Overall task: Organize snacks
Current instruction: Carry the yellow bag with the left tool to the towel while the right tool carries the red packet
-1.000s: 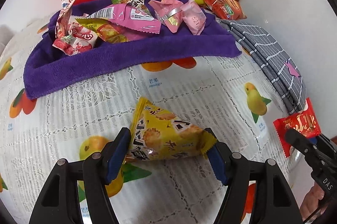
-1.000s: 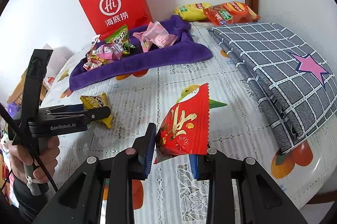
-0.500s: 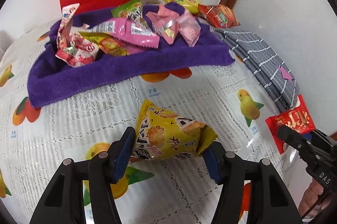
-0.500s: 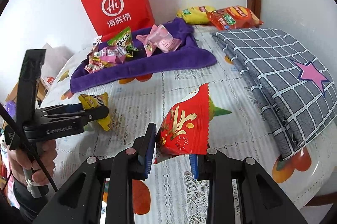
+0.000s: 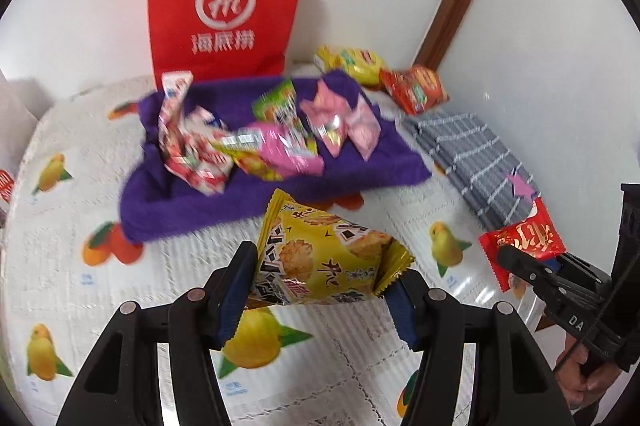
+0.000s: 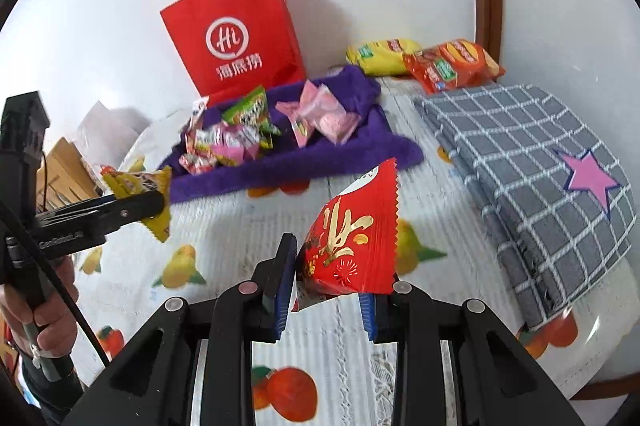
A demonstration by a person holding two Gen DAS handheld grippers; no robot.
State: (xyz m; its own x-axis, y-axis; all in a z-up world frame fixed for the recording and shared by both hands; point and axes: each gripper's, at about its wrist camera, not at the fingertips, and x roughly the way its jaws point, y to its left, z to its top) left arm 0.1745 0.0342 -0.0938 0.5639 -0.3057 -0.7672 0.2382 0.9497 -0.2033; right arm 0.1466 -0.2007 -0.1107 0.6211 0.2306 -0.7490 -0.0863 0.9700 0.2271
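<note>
My left gripper (image 5: 320, 290) is shut on a yellow snack packet (image 5: 324, 258) and holds it above the tablecloth, short of the purple towel (image 5: 208, 201). My right gripper (image 6: 326, 286) is shut on a red snack packet (image 6: 352, 242), also lifted off the table. The towel holds several pink, green and red-white snack packets (image 5: 276, 141). In the right wrist view the left gripper (image 6: 132, 205) with the yellow packet (image 6: 138, 181) is at the left, near the towel's (image 6: 296, 161) front corner. In the left wrist view the right gripper (image 5: 532, 266) with the red packet (image 5: 524, 242) is at the right.
A red paper bag (image 5: 224, 5) stands against the wall behind the towel. A yellow (image 6: 380, 55) and an orange chip bag (image 6: 452, 65) lie at the back right. A folded grey checked cloth (image 6: 536, 177) with a pink star lies at the right. The fruit-print tablecloth (image 6: 240, 226) covers the table.
Both grippers have risen with their packets. The left one lifted the yellow packet off the tablecloth and the view tilted up, now showing the whole red bag.
</note>
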